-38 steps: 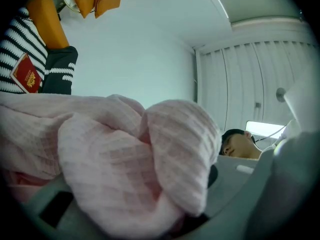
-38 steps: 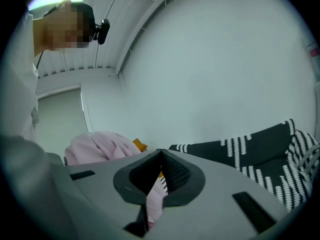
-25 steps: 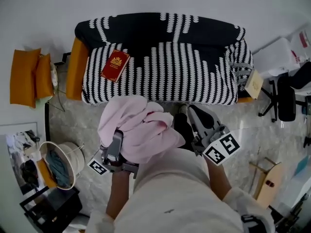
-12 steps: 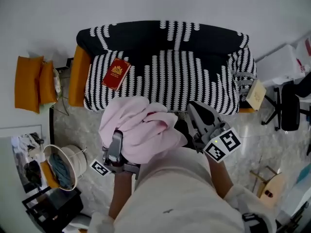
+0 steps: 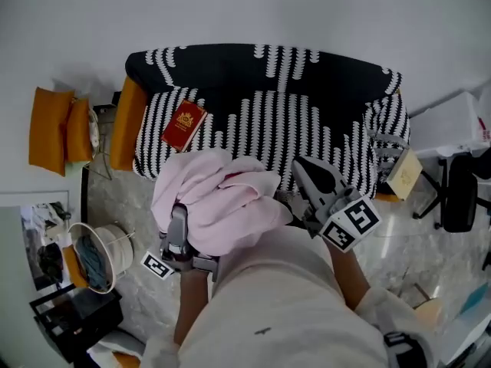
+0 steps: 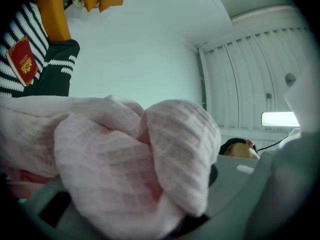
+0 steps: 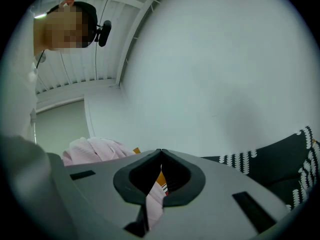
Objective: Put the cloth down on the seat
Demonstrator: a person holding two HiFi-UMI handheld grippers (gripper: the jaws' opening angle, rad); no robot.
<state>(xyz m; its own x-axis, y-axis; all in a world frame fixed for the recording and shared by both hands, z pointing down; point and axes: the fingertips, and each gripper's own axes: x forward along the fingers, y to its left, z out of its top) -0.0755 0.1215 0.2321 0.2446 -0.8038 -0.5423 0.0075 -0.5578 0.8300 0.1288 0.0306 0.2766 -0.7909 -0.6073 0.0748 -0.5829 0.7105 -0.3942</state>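
Carrying: the pink cloth (image 5: 222, 205) hangs bunched in the air just in front of the seat (image 5: 299, 125), level with the left half of its front edge. It does not yet touch the striped cover.
Seat: a red book (image 5: 182, 125) lies near its left end.
Step in hand: by my reading, bringing the bundle over the seat so it can be lowered.
How to do it well: move both grippers together past the front edge and aim for the middle of the seat, to the right of the book. Lower until the cover takes the cloth's weight, and only then let go. Release both holds, then draw the grippers straight up so no fold drags back over the front edge.
Left gripper (image 5: 179, 228): the jaws stand partly apart, clamped on a thick wad of the cloth, which fills its own view and seems to carry most of the bundle.
Right gripper (image 5: 299, 165): the jaws meet at the tips. A thin strip of the cloth appears pinched in the slit lower down. It points toward the seat, just beside the bundle.
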